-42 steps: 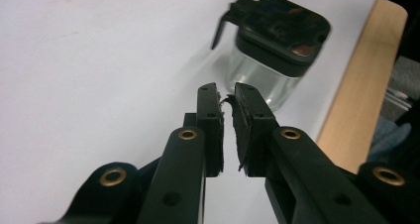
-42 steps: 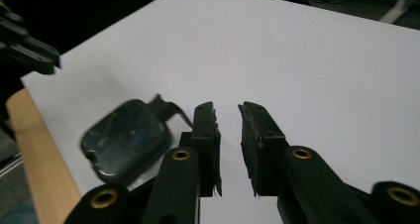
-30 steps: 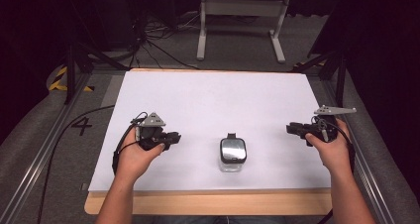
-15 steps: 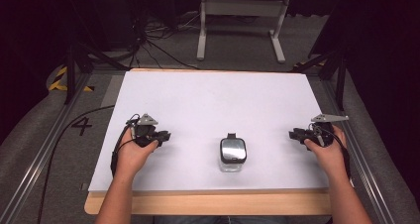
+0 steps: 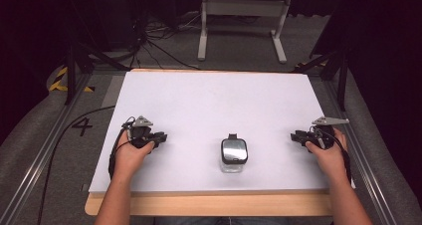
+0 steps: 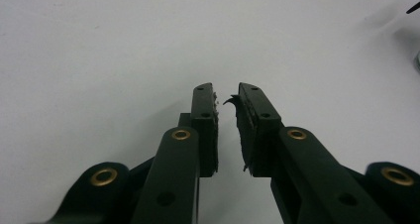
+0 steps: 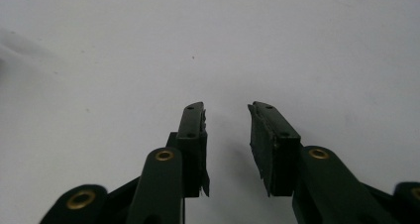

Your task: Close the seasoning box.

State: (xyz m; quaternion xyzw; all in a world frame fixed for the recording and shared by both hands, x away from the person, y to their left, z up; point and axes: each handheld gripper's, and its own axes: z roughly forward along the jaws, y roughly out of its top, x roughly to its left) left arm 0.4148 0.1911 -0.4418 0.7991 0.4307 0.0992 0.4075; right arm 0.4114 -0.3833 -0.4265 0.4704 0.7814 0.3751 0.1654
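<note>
A small clear jar with a black lid (image 5: 234,154) lies near the front middle of the white board (image 5: 219,95). My left gripper (image 5: 161,136) rests low on the board at the jar's left, pointing toward it. In the left gripper view its jaws (image 6: 227,92) stand a narrow gap apart with nothing between them. My right gripper (image 5: 294,135) sits at the jar's right, also pointing inward. Seen in the right gripper view, the right gripper (image 7: 225,109) is open wider and empty over bare white surface. Neither gripper touches the jar.
The board lies on a wooden table whose front edge (image 5: 209,205) is nearest the person. Metal rails (image 5: 45,150) run along both sides. A grey stand (image 5: 241,8) and cables (image 5: 149,41) are on the floor beyond the far edge.
Both hands have dropped a little and settled onto the board. The right gripper shifted slightly toward the person. The jar has not moved.
</note>
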